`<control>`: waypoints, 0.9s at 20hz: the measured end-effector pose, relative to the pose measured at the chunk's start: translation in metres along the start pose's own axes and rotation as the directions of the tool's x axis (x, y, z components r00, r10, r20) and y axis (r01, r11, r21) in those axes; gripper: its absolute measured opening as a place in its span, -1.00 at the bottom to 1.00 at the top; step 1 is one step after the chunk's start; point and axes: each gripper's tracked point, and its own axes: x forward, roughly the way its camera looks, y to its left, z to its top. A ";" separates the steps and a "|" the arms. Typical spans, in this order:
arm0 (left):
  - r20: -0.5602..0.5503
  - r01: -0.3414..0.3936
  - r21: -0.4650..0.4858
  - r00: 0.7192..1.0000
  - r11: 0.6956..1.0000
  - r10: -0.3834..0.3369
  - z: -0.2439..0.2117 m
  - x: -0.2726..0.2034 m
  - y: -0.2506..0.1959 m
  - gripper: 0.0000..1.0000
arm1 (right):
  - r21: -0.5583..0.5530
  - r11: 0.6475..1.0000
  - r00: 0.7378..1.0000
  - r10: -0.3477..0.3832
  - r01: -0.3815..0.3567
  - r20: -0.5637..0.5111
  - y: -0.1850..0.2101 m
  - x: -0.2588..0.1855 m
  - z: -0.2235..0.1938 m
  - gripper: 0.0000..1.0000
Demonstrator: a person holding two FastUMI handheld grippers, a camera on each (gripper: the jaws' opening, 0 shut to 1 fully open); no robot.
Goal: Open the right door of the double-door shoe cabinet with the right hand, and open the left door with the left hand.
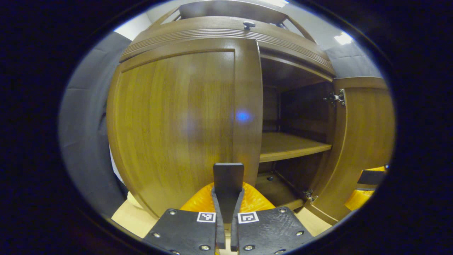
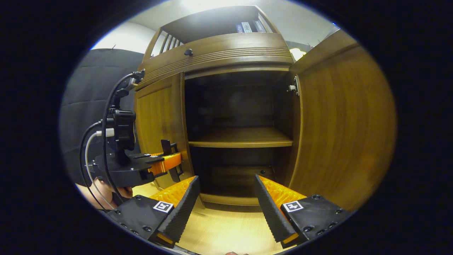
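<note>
Two fingers of my left gripper [image 1: 227, 184] sat pressed together at bottom centre before the closed left door [image 1: 177, 124], the right door [image 1: 364, 141] swung open at right, while my right gripper [image 2: 226, 202] gaped, holding nothing, below the cabinet's shelf [image 2: 240, 139].

Pale wood counter [image 2: 226, 230] under the brown shoe cabinet [image 2: 212, 49], its base directly on it.
</note>
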 end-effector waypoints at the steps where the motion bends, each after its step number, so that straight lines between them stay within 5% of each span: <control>1: 0.000 0.003 -0.001 1.000 1.000 -0.003 0.003 -0.001 0.001 -0.82 | -0.001 1.000 1.000 0.001 -0.001 -0.005 0.003 -0.004 -0.004 0.87; 18: 0.022 -0.027 -0.020 0.999 0.999 0.027 0.009 -0.007 0.005 -0.84 | -0.026 0.997 0.998 -0.070 0.070 -0.002 0.023 -0.041 -0.014 0.94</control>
